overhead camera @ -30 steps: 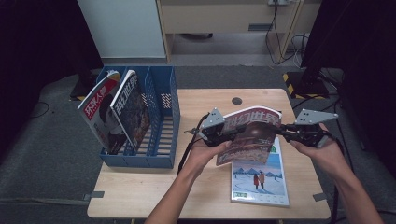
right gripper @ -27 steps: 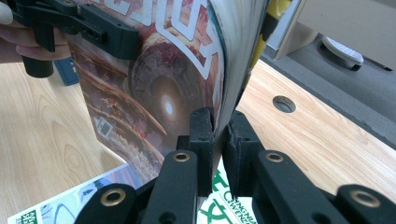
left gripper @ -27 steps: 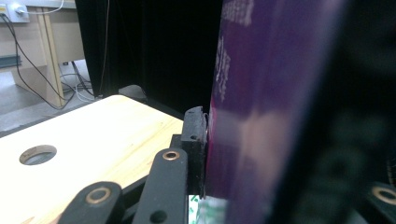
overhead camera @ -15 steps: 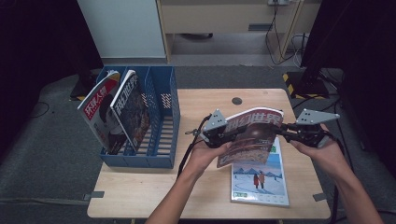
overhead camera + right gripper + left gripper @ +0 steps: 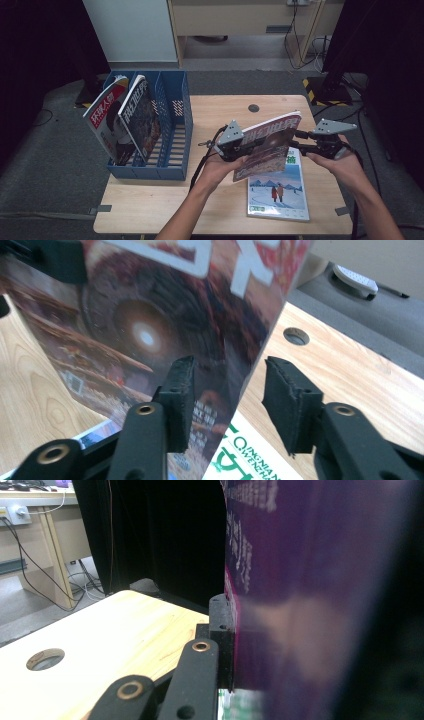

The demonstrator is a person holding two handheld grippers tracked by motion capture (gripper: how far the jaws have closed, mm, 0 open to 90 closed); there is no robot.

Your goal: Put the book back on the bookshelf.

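From the high view I see my left claw point(image 5: 248, 148) clamped on the magazine point(image 5: 270, 142), holding it tilted above the tabletop point(image 5: 220, 112), over the snow-cover magazine point(image 5: 277, 192). In the left claw view, one pad point(image 5: 222, 640) presses the purple cover point(image 5: 310, 595). In the right claw view, my right claw point(image 5: 227, 397) has just been opening; its jaws straddle the magazine's edge point(image 5: 250, 370), loose.

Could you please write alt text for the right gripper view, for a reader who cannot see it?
The right gripper has open jaws astride the edge of an upright magazine with a swirling reddish cover. Below lie a wooden table and a second magazine.
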